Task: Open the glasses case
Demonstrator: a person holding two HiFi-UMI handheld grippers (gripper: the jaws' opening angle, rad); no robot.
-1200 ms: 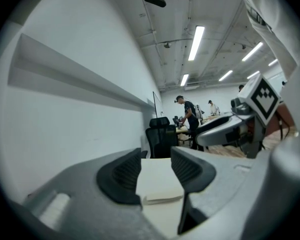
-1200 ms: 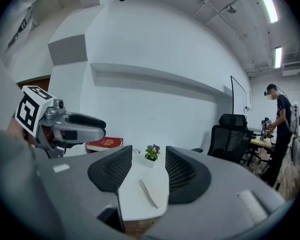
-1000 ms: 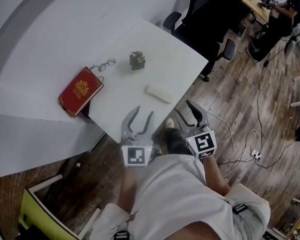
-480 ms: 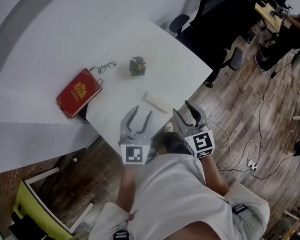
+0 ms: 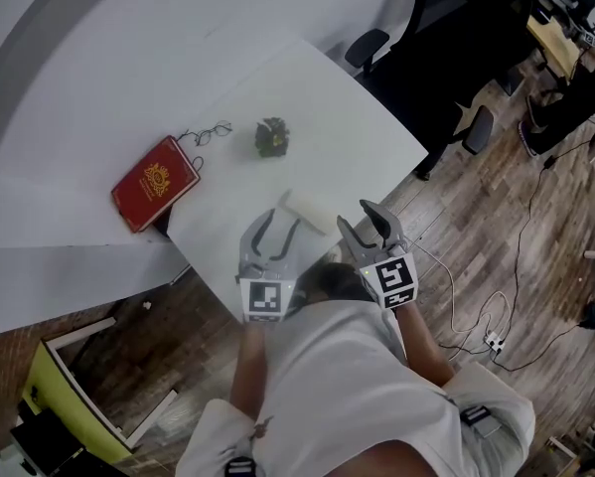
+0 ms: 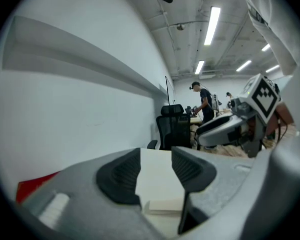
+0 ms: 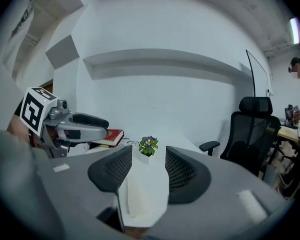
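At the left edge of the white table [image 5: 367, 132] a red book [image 5: 158, 182] is seen, with a pair of glasses [image 5: 206, 132] just beyond it and a small potted plant [image 5: 271, 137] further toward the middle; none of these has been disturbed over the last second. The left gripper [image 5: 282, 225] has been brought forward and down over the near edge, its jaws spread with nothing pinched between them. The glasses case [image 5: 307, 210], cream-coloured and still closed, is left lying close to that near edge. A second ago it was well ahead of both tools, whereas now it is framed just past the fingertips in each gripper view. The right gripper [image 5: 359, 219] has been advanced likewise and is also held spread and empty. No contact with the case is shown yet. The approach is judged nearly finished, so a hold on the case and the lifting of its lid remain to be done.
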